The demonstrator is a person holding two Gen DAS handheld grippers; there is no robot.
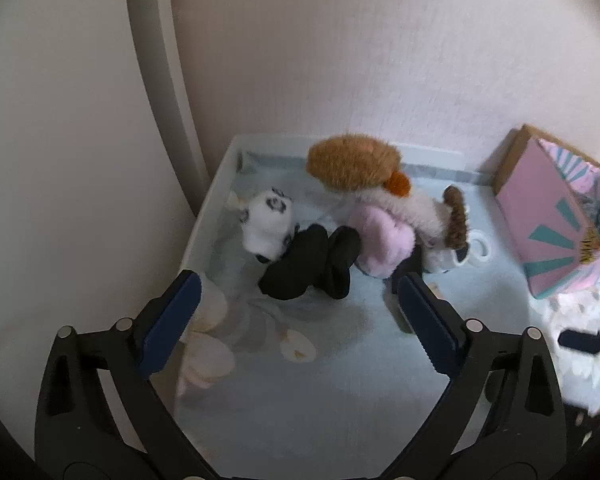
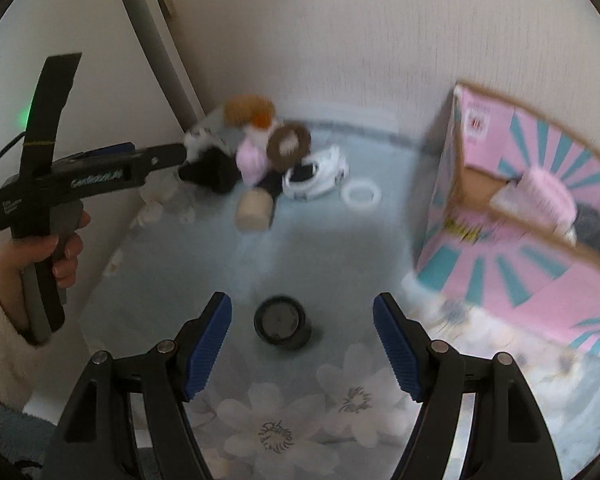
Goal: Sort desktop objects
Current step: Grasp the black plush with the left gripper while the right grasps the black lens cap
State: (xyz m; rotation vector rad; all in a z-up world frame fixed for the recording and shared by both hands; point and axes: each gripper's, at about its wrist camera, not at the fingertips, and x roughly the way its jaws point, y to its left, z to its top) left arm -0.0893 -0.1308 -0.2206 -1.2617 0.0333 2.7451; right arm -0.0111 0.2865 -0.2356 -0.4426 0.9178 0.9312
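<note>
Blue ribbed pads line both pairs of fingers, and neither pair clasps anything. The right gripper [image 2: 302, 350] stands with its jaws apart above a small dark round container [image 2: 282, 322], which sits upright on the flowered cloth [image 2: 268, 432] just ahead of the gap between the pads, untouched. That lineup suggests the container is the next pick, with the jaws spread wide enough to straddle it. The left gripper [image 1: 298, 320] is spread very wide and empty, aimed at the heap in the far corner; in the right wrist view a hand [image 2: 58, 252] in a fluffy white sleeve holds it by its handle, tip close to the pile.

Nearest its pads lie black socks [image 1: 312, 266], bundled, with a white plush toy [image 1: 266, 220] to their left and a pink fuzzy piece [image 1: 382, 240] to their right. A brown furry item [image 1: 352, 162] lies on top of the pile at the back. The wide spread fits soft, bulky things that need a broad bite.

Further out, a white ring [image 2: 361, 195] and a beige roll [image 2: 254, 210] lie loose on the cloth. The pink and teal box [image 2: 512, 248] stands open on the right, already holding some soft items, so it is probably the sorting bin. Most of the objects are yet to be sorted.
</note>
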